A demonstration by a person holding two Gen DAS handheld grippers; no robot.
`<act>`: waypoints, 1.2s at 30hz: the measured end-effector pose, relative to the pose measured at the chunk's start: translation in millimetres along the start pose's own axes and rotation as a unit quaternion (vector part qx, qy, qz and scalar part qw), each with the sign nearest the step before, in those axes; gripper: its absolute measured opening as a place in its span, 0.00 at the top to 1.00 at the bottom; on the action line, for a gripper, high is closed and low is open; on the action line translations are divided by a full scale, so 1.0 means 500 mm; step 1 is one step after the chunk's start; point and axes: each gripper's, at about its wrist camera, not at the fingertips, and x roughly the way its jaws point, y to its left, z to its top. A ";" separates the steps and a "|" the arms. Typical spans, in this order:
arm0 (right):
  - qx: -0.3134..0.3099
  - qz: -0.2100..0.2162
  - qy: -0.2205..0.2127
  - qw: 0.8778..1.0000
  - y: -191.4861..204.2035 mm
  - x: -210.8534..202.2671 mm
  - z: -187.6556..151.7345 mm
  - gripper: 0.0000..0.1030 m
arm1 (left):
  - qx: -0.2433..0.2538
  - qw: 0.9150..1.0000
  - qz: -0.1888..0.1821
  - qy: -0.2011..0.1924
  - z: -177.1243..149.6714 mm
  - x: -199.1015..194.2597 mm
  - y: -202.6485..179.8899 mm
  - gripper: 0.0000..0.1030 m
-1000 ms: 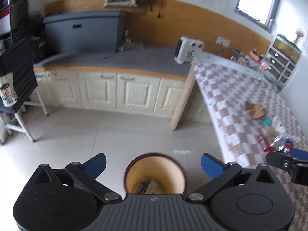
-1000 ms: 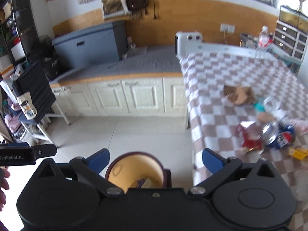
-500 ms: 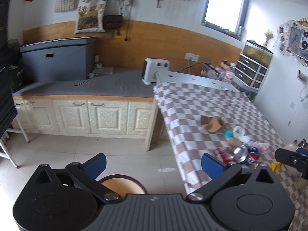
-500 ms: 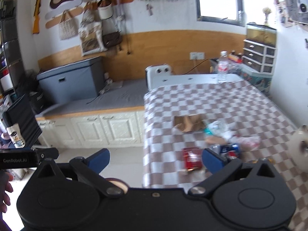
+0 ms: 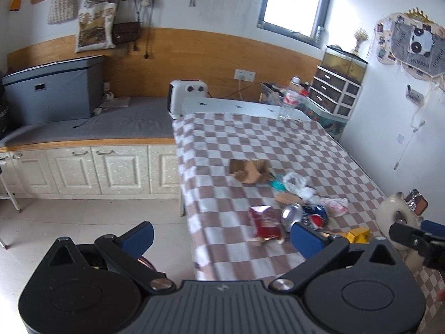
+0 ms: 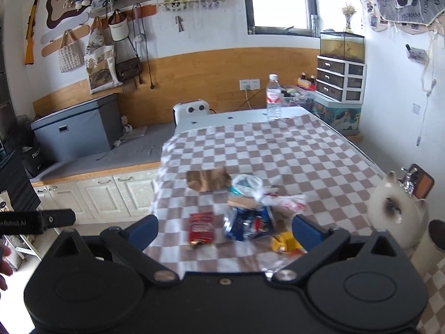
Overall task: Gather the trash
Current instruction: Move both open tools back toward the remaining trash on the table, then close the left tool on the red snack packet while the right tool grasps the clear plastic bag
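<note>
Both grippers, left [image 5: 221,236] and right [image 6: 224,231], hang released; red wrapper [image 6: 200,227] lies lengthwise pointing away, crushed can [image 6: 247,222] sideways on the table [image 6: 278,150].

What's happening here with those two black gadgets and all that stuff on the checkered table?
A person is holding a two-finger gripper in each hand to collect trash. Both the left gripper and right gripper are open and empty, pointed at the litter on the checkered tablecloth: a red snack wrapper, a crushed blue can, a torn cardboard piece and a crumpled plastic bag. Nothing has been picked up yet.
</note>
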 end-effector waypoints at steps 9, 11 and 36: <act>0.007 -0.017 0.048 0.999 -0.139 0.064 -0.050 0.00 | 0.008 1.000 -0.003 0.017 0.015 0.081 -0.109 0.00; 0.019 -0.019 0.069 0.997 -0.169 0.091 -0.069 0.00 | 0.008 1.000 0.000 0.023 0.019 0.101 -0.126 0.00; -0.173 -0.147 0.110 0.968 -0.053 0.321 -0.239 0.15 | -0.028 0.989 0.033 0.143 0.017 0.396 -0.185 0.00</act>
